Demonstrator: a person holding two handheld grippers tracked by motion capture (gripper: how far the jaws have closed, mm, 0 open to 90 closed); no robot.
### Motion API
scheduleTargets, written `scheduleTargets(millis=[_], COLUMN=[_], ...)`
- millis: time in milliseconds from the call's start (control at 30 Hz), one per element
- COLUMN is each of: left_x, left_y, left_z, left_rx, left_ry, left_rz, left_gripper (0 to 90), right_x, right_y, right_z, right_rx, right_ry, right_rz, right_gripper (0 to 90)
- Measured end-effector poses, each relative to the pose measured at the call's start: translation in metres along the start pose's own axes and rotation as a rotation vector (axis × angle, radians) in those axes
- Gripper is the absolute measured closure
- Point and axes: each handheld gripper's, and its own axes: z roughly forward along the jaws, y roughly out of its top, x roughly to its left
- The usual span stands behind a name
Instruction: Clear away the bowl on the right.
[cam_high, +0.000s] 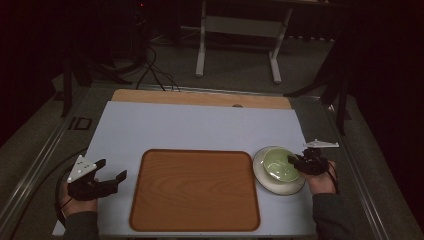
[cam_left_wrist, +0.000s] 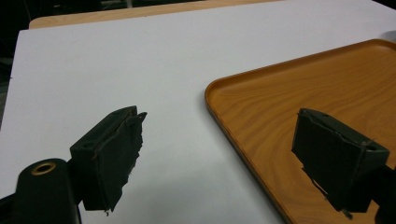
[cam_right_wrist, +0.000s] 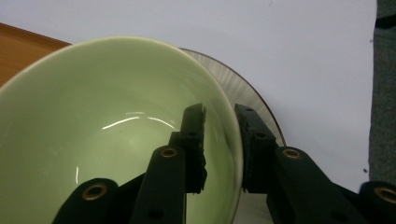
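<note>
At table's right, right gripper (cam_right_wrist: 219, 140) pinching bowl (cam_right_wrist: 93, 135) rim, tilted.

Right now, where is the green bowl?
In the high view, the green bowl sits on a plate just right of the wooden tray, its rim between the right gripper fingers.

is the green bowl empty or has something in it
Empty. The right gripper view shows the green bowl's glossy inside bare, only light glints on it. The right gripper straddles its rim, one jaw inside and one outside.
</note>
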Motion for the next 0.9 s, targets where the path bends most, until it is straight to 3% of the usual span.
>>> scheduleTargets(millis=[567, 800, 900], left_x=[0.0006, 0.0010, 0.0010], left_y=[0.0001, 0.0000, 0.0000], left_z=[-0.0005, -0.0005, -0.0005], left_rx=[-0.001, 0.000, -0.001], left_ry=[0.003, 0.004, 0.005], left_rz=[-0.003, -0.006, -0.007], left_gripper=[16.2, 16.2, 16.4], right_x=[-0.0036, -0.0064, -0.0058], right_y=[-0.0015, -0.0044, -0.0040], right_z=[0.0075, 0.0070, 0.0064], right_rx=[0.084, 0.058, 0.061], right_ry=[0.029, 0.056, 0.055], right_rz=[0.087, 0.144, 0.144], right_gripper=[82.0, 83.2, 83.4])
